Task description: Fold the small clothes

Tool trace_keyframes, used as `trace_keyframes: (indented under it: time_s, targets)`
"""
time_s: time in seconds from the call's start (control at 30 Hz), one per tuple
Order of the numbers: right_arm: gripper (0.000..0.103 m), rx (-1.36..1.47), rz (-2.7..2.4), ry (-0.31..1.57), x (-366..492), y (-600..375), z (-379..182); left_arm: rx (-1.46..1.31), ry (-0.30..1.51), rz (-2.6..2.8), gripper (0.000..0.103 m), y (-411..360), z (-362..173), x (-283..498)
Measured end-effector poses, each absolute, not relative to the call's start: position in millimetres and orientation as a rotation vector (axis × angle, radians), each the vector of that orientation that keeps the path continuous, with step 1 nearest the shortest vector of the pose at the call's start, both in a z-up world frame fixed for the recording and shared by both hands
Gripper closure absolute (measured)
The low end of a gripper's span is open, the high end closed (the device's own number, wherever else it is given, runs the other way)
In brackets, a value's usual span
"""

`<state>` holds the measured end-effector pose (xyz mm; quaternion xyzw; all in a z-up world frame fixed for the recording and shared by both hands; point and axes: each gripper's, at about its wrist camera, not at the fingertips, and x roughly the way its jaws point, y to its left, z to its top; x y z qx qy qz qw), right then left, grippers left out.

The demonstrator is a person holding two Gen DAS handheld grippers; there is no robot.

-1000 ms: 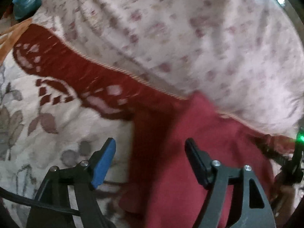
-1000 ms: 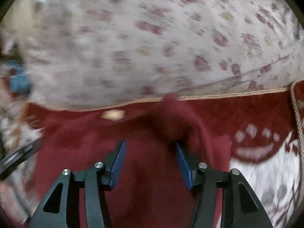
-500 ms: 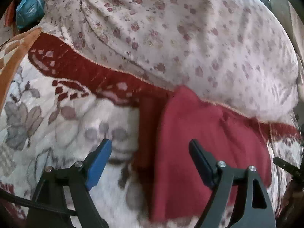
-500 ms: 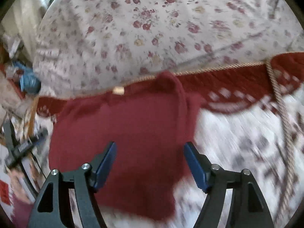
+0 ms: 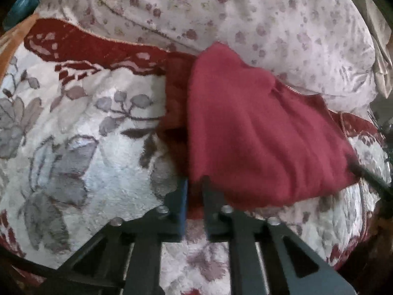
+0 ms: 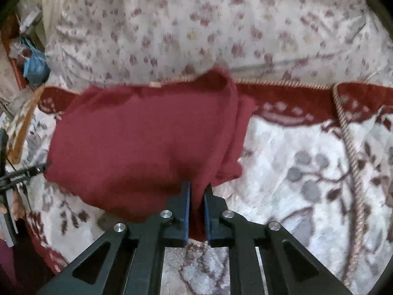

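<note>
Red garment (image 5: 258, 132) lies on the plush floral blanket (image 5: 81, 152), centre of both frames, its far edge touching the floral pillow (image 5: 245, 12) along the top.

Your left gripper (image 5: 195, 191) has just closed on the near corner of the garment at lower centre of its frame; cloth sits pinched between the pads. Your right gripper (image 6: 196, 196) has likewise just closed on the opposite near corner, red fabric clamped between the blue pads.

Step in hand, as I read it: both near corners secured, fold not yet made. The garment looks already doubled along 1 side, with a darker layer showing at the edge.

Next move likely calls for lifting both corners together and carrying them toward the far edge, keeping the hem taut and level. Watch that the soft knit doesn't sag or drag the under-layer.
</note>
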<state>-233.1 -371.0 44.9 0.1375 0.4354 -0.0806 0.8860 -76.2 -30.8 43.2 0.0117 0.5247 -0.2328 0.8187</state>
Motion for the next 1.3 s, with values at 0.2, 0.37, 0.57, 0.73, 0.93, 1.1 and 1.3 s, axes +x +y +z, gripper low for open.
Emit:
trace_keyframes:
  time_s: [0.2,0.37,0.57,0.73,0.93,1.1,1.3]
  targets:
    - [0.096,0.284,-0.212,0.902,-246.6,-383.6,50.5,0.014,1.111,-0.501,0.095,-17.0,48.8,-78.1]
    - [0.083,0.202,-0.212,0.990,-236.7,-371.3,36.1,0.007,1.110,-0.502,0.086,-18.2,48.8,-79.3]
    - [0.034,0.314,-0.188,0.840,-245.7,-365.1,70.3,-0.069,1.020,-0.443,0.055,-8.0,65.6,-75.2]
    - [0.034,0.256,-0.031,0.850,-189.0,-307.2,73.7,-0.084,1.024,-0.413,0.048,-11.1,61.9,-64.6]
    - [0.056,0.115,0.051,0.914,-82.0,-237.4,47.9,-0.072,1.092,-0.372,0.043,-10.2,42.2,-52.4]
    - [0.060,0.101,0.065,0.975,-2.1,-201.7,16.8,-0.099,1.113,-0.382,0.041,-9.1,38.1,-39.6]
    - [0.060,0.060,0.019,0.980,58.3,-186.4,0.6,-0.130,1.130,-0.384,0.037,-9.0,36.0,-27.8]
